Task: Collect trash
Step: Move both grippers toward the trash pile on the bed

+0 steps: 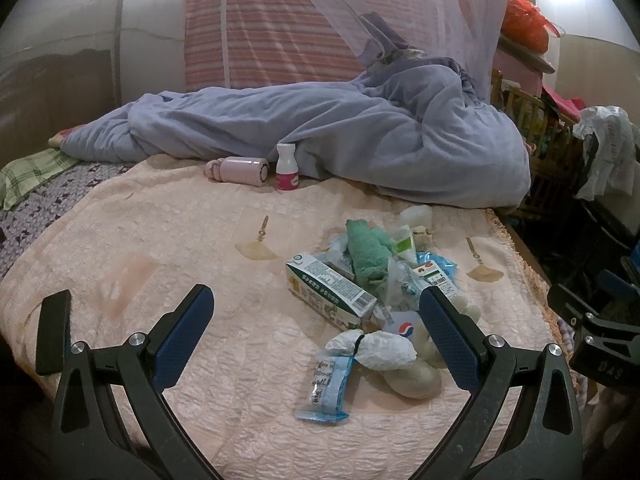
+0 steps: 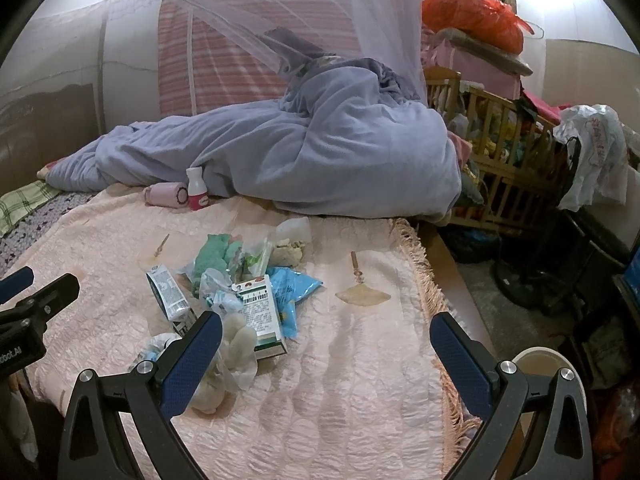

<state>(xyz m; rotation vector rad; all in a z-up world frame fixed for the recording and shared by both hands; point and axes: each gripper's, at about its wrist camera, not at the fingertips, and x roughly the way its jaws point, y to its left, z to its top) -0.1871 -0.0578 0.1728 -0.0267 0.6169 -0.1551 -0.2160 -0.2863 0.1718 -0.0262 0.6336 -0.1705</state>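
Observation:
A heap of trash lies on the pink bedspread (image 1: 168, 240): a green-and-white carton (image 1: 328, 292), a green cloth (image 1: 368, 256), a blue wrapper (image 1: 328, 384), a crumpled white bag (image 1: 376, 350) and clear plastic. My left gripper (image 1: 316, 320) hovers open just short of the heap, nothing between its fingers. In the right wrist view the heap sits to the left, with a second carton (image 2: 262, 320) and a blue packet (image 2: 292, 288). My right gripper (image 2: 326, 352) is open over bare bedspread, its left finger (image 2: 192, 364) next to the plastic.
A pink bottle (image 1: 240, 170) lies beside an upright white bottle (image 1: 287, 174) against a rumpled blue blanket (image 1: 320, 128). The bed's fringed edge (image 2: 436, 312) drops to the floor on the right. A pale round container (image 2: 536, 362) and a wooden crib (image 2: 492, 140) stand there.

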